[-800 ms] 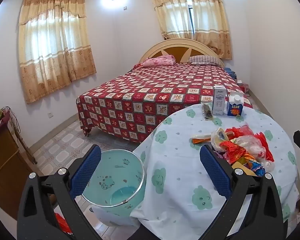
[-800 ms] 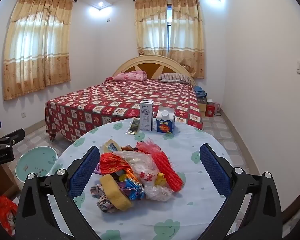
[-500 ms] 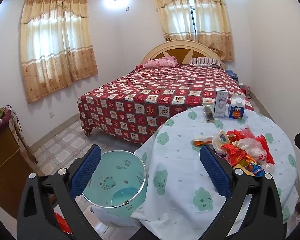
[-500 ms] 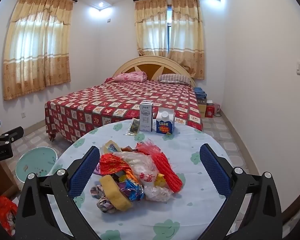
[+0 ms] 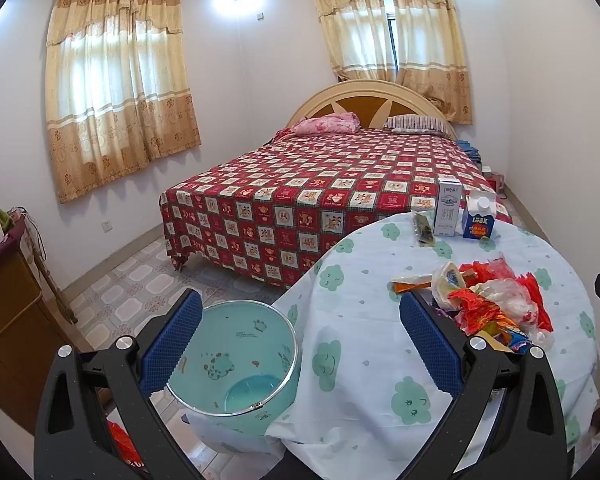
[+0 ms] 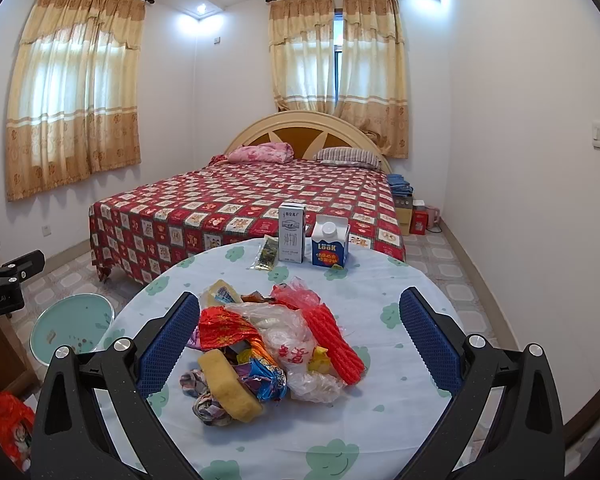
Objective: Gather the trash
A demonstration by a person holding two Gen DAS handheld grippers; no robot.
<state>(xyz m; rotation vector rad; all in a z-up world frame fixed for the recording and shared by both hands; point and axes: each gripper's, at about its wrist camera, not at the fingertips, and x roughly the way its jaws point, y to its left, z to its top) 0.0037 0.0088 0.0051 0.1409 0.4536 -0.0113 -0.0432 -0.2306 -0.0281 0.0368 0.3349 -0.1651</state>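
A heap of trash [image 6: 276, 344] lies on the round table [image 6: 380, 400]: red and clear plastic bags, wrappers, a yellow sponge. It also shows in the left wrist view [image 5: 492, 304]. A teal waste bin [image 5: 236, 364] stands on the floor left of the table, also in the right wrist view [image 6: 72, 326]. My left gripper [image 5: 300, 344] is open and empty, above the bin and the table's left edge. My right gripper [image 6: 300, 344] is open and empty, held above the table just short of the heap.
A grey milk carton [image 6: 292, 238], a blue LOOK carton [image 6: 330, 246] and a dark sachet [image 6: 266, 252] stand at the table's far edge. A bed [image 6: 252, 208] is behind. A wooden cabinet [image 5: 8, 312] is at left. A red bag [image 6: 8, 420] lies on the floor.
Both grippers stay open. The left view has shifted slightly, drifting a little up and right; the right view is almost unchanged.
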